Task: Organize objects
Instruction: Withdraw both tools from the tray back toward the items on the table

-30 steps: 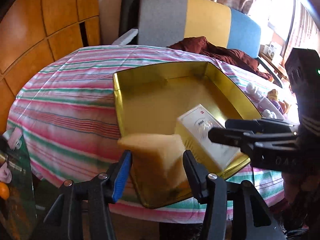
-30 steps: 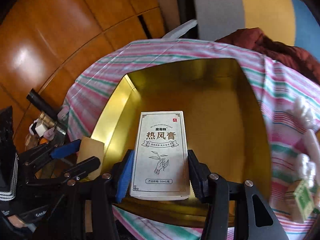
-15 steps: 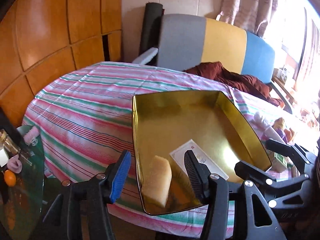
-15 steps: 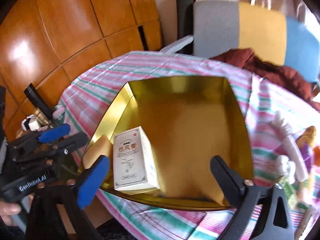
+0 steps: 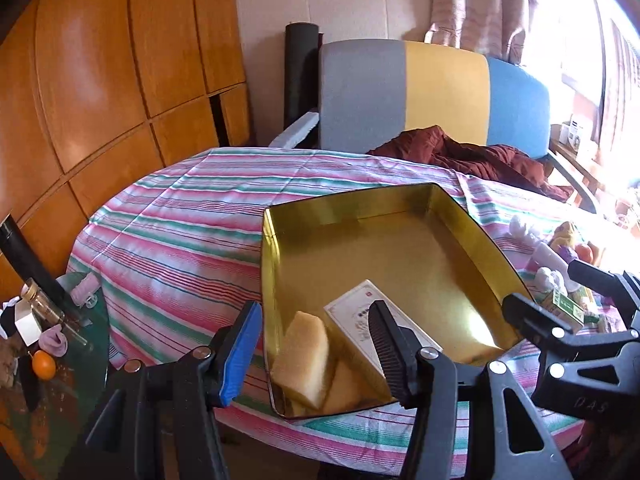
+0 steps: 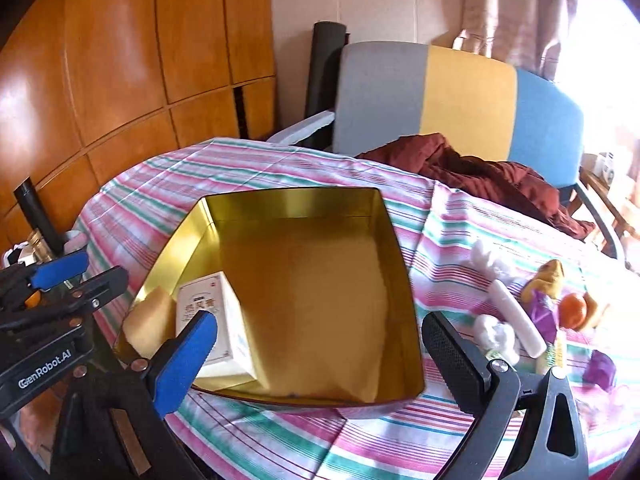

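Hovering at lower frame, left claw (image 5: 310,348) apart and empty, right claw (image 6: 320,344) spread wide, sponge (image 5: 302,358) beside white box (image 6: 218,330), lower left of gold tin (image 6: 288,204), striped tabletop (image 6: 440,240).

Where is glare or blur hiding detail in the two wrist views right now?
Left wrist view: window light washes out the right edge, paling the small items there; a bright glint sits on the gold tin floor. Right wrist view: the same overexposure at upper right; the white box stays readable; fisheye bends the wood panels.

Gold tin (image 6: 280,204) on striped cloth (image 6: 440,248), white box (image 6: 216,320) and sponge (image 6: 150,320) inside
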`<move>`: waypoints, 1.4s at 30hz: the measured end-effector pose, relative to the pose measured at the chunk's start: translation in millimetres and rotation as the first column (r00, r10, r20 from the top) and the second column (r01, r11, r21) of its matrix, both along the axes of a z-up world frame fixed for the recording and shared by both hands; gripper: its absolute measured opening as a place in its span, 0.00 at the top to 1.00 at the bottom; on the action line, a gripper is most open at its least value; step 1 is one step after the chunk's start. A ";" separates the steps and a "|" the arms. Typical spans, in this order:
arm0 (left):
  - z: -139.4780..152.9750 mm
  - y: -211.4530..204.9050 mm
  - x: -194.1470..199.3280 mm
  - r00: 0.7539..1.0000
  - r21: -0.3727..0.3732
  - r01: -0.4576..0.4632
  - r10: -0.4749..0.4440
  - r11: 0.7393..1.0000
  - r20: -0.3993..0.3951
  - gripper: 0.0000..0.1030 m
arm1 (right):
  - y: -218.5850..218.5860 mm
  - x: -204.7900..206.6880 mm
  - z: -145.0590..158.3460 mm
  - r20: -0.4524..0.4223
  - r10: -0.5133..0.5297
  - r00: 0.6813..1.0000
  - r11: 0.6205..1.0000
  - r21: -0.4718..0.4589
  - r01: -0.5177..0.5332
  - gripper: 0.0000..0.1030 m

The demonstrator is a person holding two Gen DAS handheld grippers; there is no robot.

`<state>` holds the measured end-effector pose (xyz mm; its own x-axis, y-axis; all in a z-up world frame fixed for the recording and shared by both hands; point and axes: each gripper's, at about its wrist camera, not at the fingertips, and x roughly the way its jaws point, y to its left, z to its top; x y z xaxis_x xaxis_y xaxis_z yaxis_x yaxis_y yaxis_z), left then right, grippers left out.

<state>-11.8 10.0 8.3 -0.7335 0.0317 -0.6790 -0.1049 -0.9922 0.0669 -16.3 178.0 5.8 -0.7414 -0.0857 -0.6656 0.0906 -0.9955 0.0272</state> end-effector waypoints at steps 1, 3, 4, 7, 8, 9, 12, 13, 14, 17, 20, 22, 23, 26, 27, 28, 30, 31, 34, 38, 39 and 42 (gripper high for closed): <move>-0.1 2.2 0.9 1.000 0.000 0.012 -0.012 1.000 0.001 0.46 | 3.6 1.2 0.3 -0.001 -0.008 1.000 1.000 -0.002 0.008 0.00; -0.9 7.3 2.4 1.000 -0.006 0.026 -0.026 1.000 0.004 0.46 | 10.6 3.8 0.4 -0.003 -0.026 1.000 1.000 0.000 0.026 0.00; -1.0 9.8 2.8 0.999 -0.007 0.033 -0.032 0.999 0.006 0.46 | 14.1 5.7 0.2 -0.003 -0.034 0.999 0.999 0.000 0.034 0.00; -0.8 15.7 4.5 0.999 -0.007 0.049 -0.049 0.999 0.008 0.46 | 23.8 9.6 -1.3 0.003 -0.056 0.998 0.998 -0.007 0.056 0.00; -0.8 17.1 5.2 0.999 -0.007 0.053 -0.053 0.999 0.007 0.46 | 26.6 10.8 -1.6 0.004 -0.062 0.998 0.998 -0.008 0.062 0.00; -0.7 18.7 5.6 0.998 -0.007 0.057 -0.057 0.998 0.007 0.46 | 29.0 11.9 -1.2 0.002 -0.069 0.998 0.998 -0.008 0.069 0.00; -1.4 23.6 6.4 0.997 -0.008 0.074 -0.074 0.997 0.012 0.46 | 33.1 15.4 0.5 -0.015 -0.085 0.996 0.996 0.006 0.085 0.00; -1.6 26.1 6.7 0.997 -0.007 0.082 -0.082 0.997 0.015 0.46 | 34.8 16.3 1.8 -0.021 -0.091 0.996 0.996 0.010 0.091 0.00; -1.9 28.0 6.8 0.996 -0.006 0.088 -0.088 0.996 0.016 0.46 | 36.0 16.5 2.7 -0.025 -0.095 0.995 0.995 0.011 0.096 0.00; -2.0 33.3 6.8 0.994 -0.003 0.106 -0.106 0.994 0.021 0.46 | 40.1 16.6 5.1 -0.033 -0.109 0.994 0.994 0.016 0.109 0.00; -2.2 38.3 6.6 0.992 -0.001 0.122 -0.122 0.992 0.024 0.46 | 46.1 16.8 5.0 -0.033 -0.125 0.992 0.992 0.018 0.125 0.00; -2.6 42.9 6.3 0.990 0.000 0.137 -0.137 0.991 0.029 0.46 | 50.7 17.2 4.6 -0.031 -0.132 0.991 0.991 0.014 0.133 0.00; -3.0 44.9 5.9 0.989 0.002 0.145 -0.145 0.989 0.032 0.45 | 53.1 17.6 4.0 -0.031 -0.140 0.990 0.990 0.015 0.140 0.00; -3.9 52.9 5.2 0.985 0.002 0.171 -0.171 0.985 0.037 0.45 | 59.7 17.6 1.8 -0.024 -0.158 0.987 0.987 0.022 0.159 0.00; -4.2 55.8 4.4 0.982 0.005 0.183 -0.184 0.983 0.040 0.46 | 62.6 17.9 1.2 -0.024 -0.165 0.986 0.986 0.022 0.166 0.00; -4.2 58.1 3.6 0.980 0.009 0.196 -0.196 0.981 0.043 0.46 | 66.0 18.5 0.6 -0.023 -0.175 0.984 0.984 0.023 0.175 0.00; -4.7 64.2 2.7 0.973 0.023 0.225 -0.226 0.974 0.049 0.45 | 73.4 20.4 -0.4 -0.020 -0.193 0.981 0.981 0.028 0.193 0.00; -5.2 69.2 2.3 0.968 0.030 0.243 -0.244 0.970 0.053 0.45 | 78.8 21.8 -1.0 -0.017 -0.202 0.979 0.979 0.029 0.203 0.00; -7.2 83.3 1.8 0.952 0.051 0.296 -0.299 0.954 0.067 0.45 | 100.0 28.1 -1.9 -0.005 -0.250 0.968 0.968 0.026 0.250 0.00; -8.9 101.5 4.3 0.928 0.059 0.362 -0.365 0.931 0.075 0.44 | 137.1 40.6 -2.6 0.011 -0.337 0.941 0.941 0.026 0.337 0.00; -9.5 106.5 4.9 0.920 0.064 0.379 -0.383 0.923 0.079 0.44 | 147.4 44.3 -2.7 0.017 -0.360 0.933 0.933 0.025 0.360 0.00; -11.0 119.7 8.1 0.901 0.066 0.421 -0.426 0.904 0.088 0.44 | 180.7 57.1 -1.3 0.032 -0.437 0.899 0.899 0.026 0.437 0.00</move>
<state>-3.8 129.8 -2.8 -0.5741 0.3564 -0.7371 -0.5197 -0.8543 -0.0084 40.8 358.7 4.4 -0.6767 0.2535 -0.6913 -0.3543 -0.9351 0.0039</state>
